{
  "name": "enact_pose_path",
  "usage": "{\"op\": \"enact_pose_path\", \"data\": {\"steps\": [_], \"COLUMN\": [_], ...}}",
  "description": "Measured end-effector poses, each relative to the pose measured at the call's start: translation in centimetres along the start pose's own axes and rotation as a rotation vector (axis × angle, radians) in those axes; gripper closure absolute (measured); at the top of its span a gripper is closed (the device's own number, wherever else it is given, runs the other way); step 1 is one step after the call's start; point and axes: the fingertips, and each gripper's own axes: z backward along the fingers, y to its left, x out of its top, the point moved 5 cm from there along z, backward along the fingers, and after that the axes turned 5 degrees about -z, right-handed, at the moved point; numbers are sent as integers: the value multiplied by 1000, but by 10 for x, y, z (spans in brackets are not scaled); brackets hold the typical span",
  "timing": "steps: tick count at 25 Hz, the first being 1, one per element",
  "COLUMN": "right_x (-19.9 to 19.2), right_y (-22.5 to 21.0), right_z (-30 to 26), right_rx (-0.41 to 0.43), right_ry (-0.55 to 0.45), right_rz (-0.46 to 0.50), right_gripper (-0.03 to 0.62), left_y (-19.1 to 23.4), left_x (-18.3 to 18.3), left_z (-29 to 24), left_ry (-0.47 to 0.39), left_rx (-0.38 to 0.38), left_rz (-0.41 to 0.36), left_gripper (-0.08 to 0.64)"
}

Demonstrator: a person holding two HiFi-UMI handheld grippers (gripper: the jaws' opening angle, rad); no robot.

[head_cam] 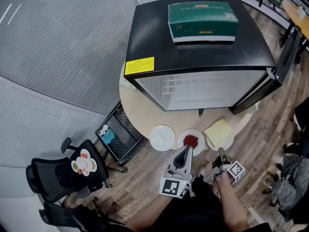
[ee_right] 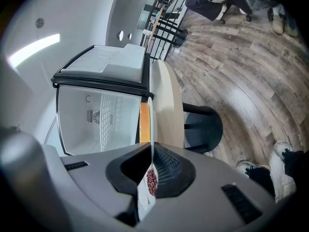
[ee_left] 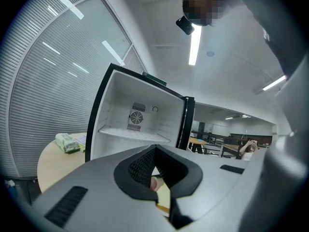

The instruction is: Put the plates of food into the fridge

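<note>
Forearm point(head_cam: 231, 209): lowest in the head view, reaching up to the right hand-held gripper.
Right hand-held gripper point(head_cam: 220, 152): rolled onto its side, jaws clamped on the near rim of the plate of yellow food point(head_cam: 226, 144). In the right gripper view that plate runs edge-on between the pads.
Left hand-held gripper point(head_cam: 188, 150): held level, jaw tips together with nothing gripped. Its tip is over the near edge of the plate of red food point(head_cam: 182, 138).
Plates: three in a row at the near edge of the round tabletop point(head_cam: 140, 110). The white plate point(head_cam: 162, 137) is on the left, the red food in the middle, the yellow food on the right, all outside the fridge.
Fridge point(head_cam: 198, 37): stands on the tabletop behind the plates. Its door point(head_cam: 285, 57) is swung open to the right, and the inside is white with a shelf point(ee_left: 133, 133).
Green box point(head_cam: 203, 21): lies flat on top of the fridge.
</note>
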Motion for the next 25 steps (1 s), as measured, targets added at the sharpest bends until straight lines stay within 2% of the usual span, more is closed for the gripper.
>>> {"op": "enact_pose_path", "data": {"steps": [10, 19, 25], "right_x": [-9, -36, -53], "right_y": [53, 151, 206], "right_z": [6, -5, -32], "right_rx": [53, 165, 224], "right_ry": [53, 144, 201], "right_rz": [-5, 1, 12], "right_gripper": [575, 575, 575], "left_y": [9, 25, 44], "left_x": [33, 62, 74], "left_z": [7, 10, 7], "left_ry": [-49, -104, -122], "left_rx": [61, 127, 158], "left_rz": [-22, -30, -19], "left_gripper": [557, 556, 557]}}
